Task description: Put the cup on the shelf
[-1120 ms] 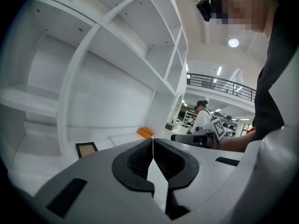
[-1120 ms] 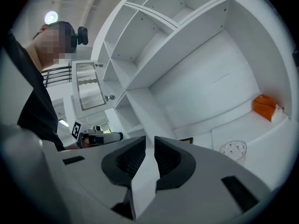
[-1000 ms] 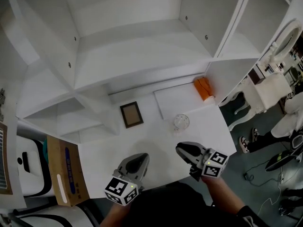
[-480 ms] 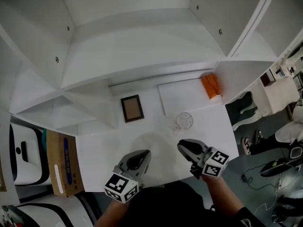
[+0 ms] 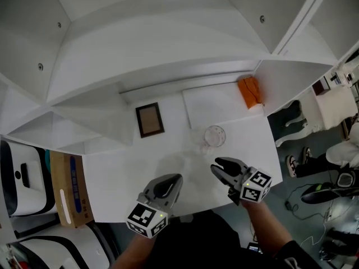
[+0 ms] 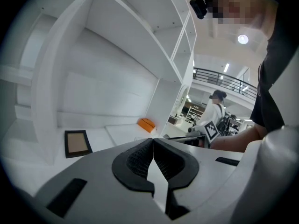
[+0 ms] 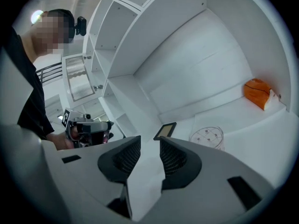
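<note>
A clear glass cup (image 5: 214,135) with small dots stands upright on the white table (image 5: 123,172), just in front of the white shelf unit (image 5: 157,49). In the right gripper view the cup (image 7: 207,137) is ahead and to the right of the jaws. My right gripper (image 5: 217,167) hovers a short way on the near side of the cup; its jaws have just been opening and stand slightly apart with nothing between them (image 7: 149,141). My left gripper (image 5: 171,182) is over the table's front, shut and empty (image 6: 153,141).
A small brown picture frame (image 5: 150,120) lies left of the cup. An orange object (image 5: 250,91) sits at the back right, beside a white sheet (image 5: 213,102). A cardboard box (image 5: 70,189) stands off the table's left edge. People are in the room beyond.
The right gripper's jaws have gone from shut to slightly apart. Both grippers have sunk a little toward the table, and the head view has shifted closer to the shelf.
</note>
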`<state>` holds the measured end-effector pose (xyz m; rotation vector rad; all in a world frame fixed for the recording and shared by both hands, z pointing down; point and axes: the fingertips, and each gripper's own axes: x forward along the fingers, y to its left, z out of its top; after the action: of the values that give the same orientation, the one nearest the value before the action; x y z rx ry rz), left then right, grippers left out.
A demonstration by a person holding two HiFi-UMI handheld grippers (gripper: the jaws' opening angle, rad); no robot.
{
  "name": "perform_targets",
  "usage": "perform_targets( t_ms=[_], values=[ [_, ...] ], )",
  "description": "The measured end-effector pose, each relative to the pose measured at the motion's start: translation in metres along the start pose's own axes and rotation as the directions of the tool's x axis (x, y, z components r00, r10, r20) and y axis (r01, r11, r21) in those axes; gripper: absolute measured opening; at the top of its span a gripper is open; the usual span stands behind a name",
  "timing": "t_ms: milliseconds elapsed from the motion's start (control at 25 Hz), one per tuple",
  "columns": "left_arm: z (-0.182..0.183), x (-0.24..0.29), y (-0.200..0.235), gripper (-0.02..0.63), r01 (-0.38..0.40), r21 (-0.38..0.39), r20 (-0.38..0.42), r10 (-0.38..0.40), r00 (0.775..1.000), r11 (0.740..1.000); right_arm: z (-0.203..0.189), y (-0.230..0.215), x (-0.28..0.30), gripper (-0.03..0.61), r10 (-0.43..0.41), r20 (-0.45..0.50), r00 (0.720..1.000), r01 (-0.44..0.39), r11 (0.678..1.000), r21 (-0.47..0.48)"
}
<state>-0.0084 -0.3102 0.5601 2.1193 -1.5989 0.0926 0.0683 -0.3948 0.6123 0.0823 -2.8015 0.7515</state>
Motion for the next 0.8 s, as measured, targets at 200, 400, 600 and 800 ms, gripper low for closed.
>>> perform_targets(
  t_ms=[200,400,600,800],
  values=[
    [-0.006,0.005,-0.006,0.015,-0.014,-0.004,-0.015,0.014,1.0,1.0,-0.02,-0.024,0.004,0.125,-0.008,-0.044,0.999,0.009,1.0,0.029],
    [-0.014,0.011,-0.006,0.015,-0.035,-0.016,-0.027,0.035,0.999,0.999,-0.032,-0.042,0.009,0.137,-0.017,-0.062,0.998,0.021,0.998,0.055],
    [-0.02,0.021,-0.007,0.015,-0.044,-0.035,-0.028,0.043,0.999,0.998,-0.047,-0.062,0.012,0.17,-0.07,-0.099,0.993,0.077,0.994,0.073],
    [-0.025,0.025,-0.005,0.015,-0.064,-0.053,-0.027,0.063,0.998,0.997,-0.059,-0.076,0.026,0.173,-0.039,-0.111,0.993,0.054,0.99,0.13]
  ],
)
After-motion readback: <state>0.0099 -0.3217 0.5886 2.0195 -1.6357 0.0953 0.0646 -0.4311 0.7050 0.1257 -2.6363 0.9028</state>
